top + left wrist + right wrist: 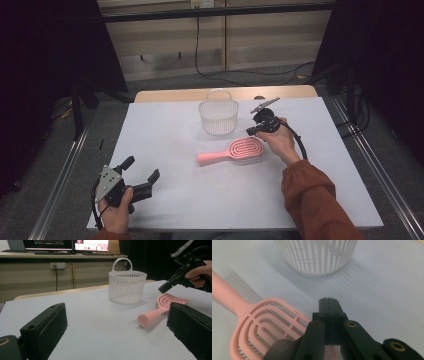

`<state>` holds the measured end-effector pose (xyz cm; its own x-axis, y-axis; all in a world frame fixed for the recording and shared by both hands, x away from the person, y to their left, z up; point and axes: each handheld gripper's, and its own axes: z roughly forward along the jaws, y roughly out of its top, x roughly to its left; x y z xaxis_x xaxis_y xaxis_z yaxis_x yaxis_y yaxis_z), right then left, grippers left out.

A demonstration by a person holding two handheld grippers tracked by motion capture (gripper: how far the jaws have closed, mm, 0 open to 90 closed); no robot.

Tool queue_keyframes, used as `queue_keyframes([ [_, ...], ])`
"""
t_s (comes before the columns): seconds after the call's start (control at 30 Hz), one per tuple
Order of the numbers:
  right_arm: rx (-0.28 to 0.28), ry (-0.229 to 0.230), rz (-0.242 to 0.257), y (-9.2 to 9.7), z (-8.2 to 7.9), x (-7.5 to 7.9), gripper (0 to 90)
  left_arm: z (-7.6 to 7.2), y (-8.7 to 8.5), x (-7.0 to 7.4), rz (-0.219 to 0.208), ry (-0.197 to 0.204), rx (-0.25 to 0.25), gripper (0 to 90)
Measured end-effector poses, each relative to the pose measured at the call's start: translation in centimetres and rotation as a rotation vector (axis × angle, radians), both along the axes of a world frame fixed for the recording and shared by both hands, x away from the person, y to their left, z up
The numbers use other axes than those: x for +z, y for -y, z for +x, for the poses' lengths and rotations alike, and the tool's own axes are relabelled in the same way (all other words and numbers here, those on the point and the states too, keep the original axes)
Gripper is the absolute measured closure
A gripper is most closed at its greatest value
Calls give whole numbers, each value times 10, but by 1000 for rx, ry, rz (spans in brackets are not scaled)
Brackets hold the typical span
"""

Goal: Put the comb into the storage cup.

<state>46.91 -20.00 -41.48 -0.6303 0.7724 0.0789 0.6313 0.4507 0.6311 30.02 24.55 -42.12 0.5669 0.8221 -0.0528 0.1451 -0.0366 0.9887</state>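
High view: fixed overhead, looking forward and down at the whole counter [165, 200]. Left gripper view sits low at counter level, facing across toward the basket [127, 286] and pink brush [162, 308]. Right gripper view looks steeply down, very near, sharing that brush [259, 322] and basket [317, 255].

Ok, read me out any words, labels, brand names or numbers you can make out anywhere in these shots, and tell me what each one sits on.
No text can be read here.
Two monitors at the back of the left gripper view: lit windows, content too small and blurred to read.
Pink hairbrush: no visible marking.
White slotted basket: no visible label.
Wall socket plate: no legible print.
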Motion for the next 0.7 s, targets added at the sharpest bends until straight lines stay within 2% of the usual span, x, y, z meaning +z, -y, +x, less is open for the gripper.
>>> queue_keyframes([
  [0.43, 10, 0, -11, 0, -3, -3, 900, 0, 0, 0, 3, 1, -1, 32],
  [0.7, 13, -5, -24, 1, -5, -12, 900, 0, 0, 0, 2, 0, 2, 32],
])
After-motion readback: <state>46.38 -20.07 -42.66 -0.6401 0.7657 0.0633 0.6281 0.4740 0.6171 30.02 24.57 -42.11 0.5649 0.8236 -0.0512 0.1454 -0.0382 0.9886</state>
